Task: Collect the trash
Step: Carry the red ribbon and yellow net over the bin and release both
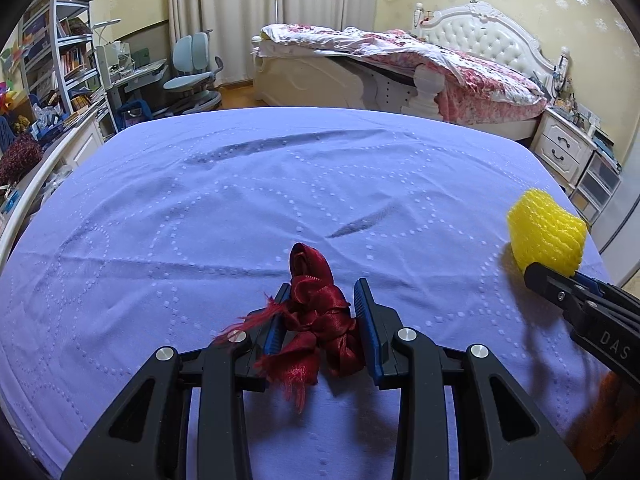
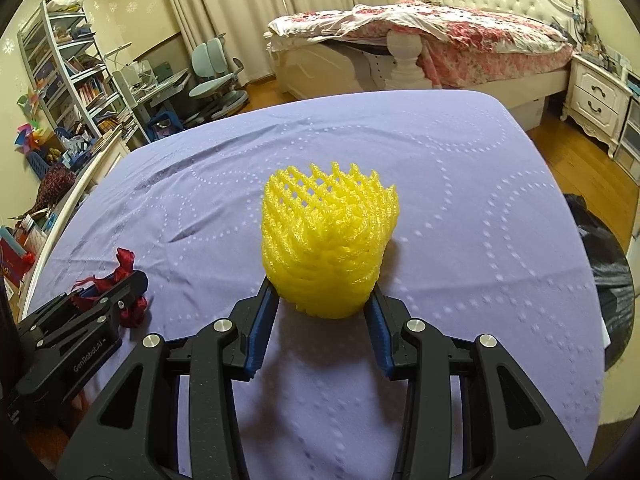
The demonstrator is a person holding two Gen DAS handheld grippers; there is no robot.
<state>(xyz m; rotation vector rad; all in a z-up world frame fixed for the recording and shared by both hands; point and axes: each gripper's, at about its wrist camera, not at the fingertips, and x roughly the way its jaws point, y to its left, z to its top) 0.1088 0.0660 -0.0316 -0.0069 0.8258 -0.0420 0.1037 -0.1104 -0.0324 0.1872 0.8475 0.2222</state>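
A crumpled dark red ribbon (image 1: 316, 308) sits between the blue pads of my left gripper (image 1: 323, 285), which is shut on it just above the purple sheet (image 1: 240, 200). In the right wrist view, my right gripper (image 2: 321, 284) is shut on the base of a yellow foam fruit net (image 2: 330, 240), and both pads press into its sides. The same net (image 1: 546, 232) shows at the far right of the left wrist view, held by the right gripper (image 1: 536, 270). From the right wrist, the left gripper (image 2: 132, 280) and its red ribbon (image 2: 126, 260) appear low on the left.
The purple sheet covers a wide flat surface with rounded far corners. A black bag (image 2: 612, 280) hangs off its right edge. Beyond stand a white bed with a pink quilt (image 2: 460, 28), a white nightstand (image 2: 596, 96), a desk chair (image 2: 216, 72) and bookshelves (image 2: 68, 72).
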